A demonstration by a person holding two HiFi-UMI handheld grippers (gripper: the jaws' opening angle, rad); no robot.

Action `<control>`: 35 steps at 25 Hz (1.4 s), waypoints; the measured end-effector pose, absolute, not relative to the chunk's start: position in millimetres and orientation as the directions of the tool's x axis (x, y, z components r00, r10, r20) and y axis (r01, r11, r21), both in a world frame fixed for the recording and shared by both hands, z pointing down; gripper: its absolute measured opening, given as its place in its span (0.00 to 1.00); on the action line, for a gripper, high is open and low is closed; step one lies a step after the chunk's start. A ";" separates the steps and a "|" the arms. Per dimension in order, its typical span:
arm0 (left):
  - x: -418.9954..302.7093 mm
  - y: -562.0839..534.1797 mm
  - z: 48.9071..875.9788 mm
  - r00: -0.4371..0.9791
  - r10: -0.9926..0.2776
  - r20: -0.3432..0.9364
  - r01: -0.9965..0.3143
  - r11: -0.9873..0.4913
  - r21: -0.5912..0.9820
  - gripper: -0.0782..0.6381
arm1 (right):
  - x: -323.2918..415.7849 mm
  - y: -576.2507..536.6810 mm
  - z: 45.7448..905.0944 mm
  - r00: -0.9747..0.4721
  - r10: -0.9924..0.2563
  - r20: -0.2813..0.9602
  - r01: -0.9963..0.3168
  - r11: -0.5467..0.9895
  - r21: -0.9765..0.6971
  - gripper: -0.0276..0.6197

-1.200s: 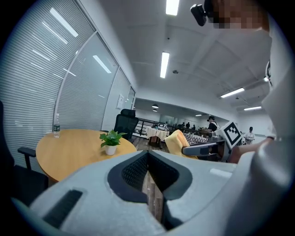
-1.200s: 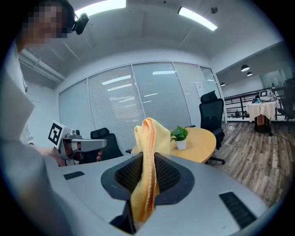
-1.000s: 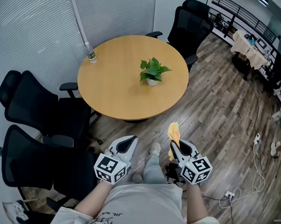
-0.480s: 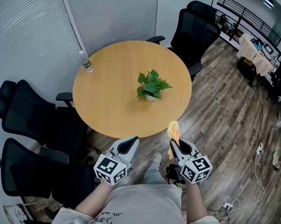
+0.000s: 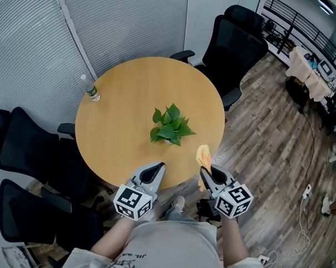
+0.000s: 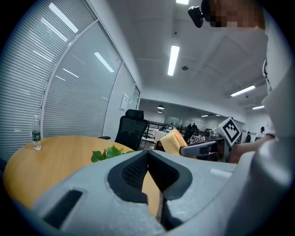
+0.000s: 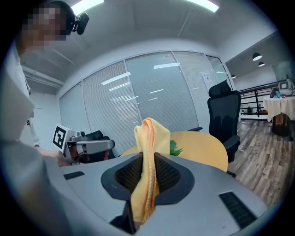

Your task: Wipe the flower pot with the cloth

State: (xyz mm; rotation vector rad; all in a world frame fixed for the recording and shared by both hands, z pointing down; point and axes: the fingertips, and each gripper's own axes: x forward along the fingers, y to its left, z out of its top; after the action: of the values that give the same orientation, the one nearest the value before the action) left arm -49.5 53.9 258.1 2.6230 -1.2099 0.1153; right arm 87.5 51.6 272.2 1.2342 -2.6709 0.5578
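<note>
A small green plant in a white flower pot stands near the middle of the round wooden table. My right gripper is shut on a folded yellow cloth, which sticks up from its jaws at the table's near edge, right of the pot. My left gripper is shut with nothing in it, just over the near edge, in front of the pot. The plant's leaves show beyond the left jaws; the pot itself is hidden there.
A water bottle stands at the table's far left rim. Black office chairs stand at the left and at the far right. Cables and a power strip lie on the wood floor at right.
Both grippers have come forward to the table's near edge, closer to the plant. The cloth stays clamped in the right gripper; the left stays shut.
</note>
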 end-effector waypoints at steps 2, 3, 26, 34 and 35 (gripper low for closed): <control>-40.6 34.2 257.3 0.651 -0.740 0.169 -0.758 -0.624 0.189 0.12 | 95.6 30.5 272.7 -0.656 -0.701 0.281 -0.755 0.594 -0.278 0.14; -37.3 25.8 256.5 0.651 -0.742 0.160 -0.757 -0.624 0.192 0.12 | 98.7 20.9 273.2 -0.658 -0.699 0.280 -0.752 0.596 -0.282 0.14; -57.3 -23.7 299.0 0.690 -0.676 0.258 -0.724 -0.652 0.225 0.12 | 88.1 -28.5 302.7 -0.614 -0.716 0.333 -0.784 0.501 -0.367 0.14; -60.3 -39.9 343.9 0.700 -0.639 0.319 -0.710 -0.668 0.221 0.12 | 98.1 -41.9 332.9 -0.551 -0.737 0.393 -0.827 0.418 -0.375 0.14; -60.4 -41.6 349.7 0.701 -0.634 0.327 -0.709 -0.669 0.223 0.12 | 99.3 -44.3 336.1 -0.547 -0.738 0.396 -0.830 0.412 -0.377 0.14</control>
State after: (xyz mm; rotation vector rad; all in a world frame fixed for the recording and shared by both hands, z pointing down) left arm -60.4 -41.6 349.7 2.5785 -1.0528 0.3167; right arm 99.3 -44.3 336.1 1.3980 -2.4943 0.8133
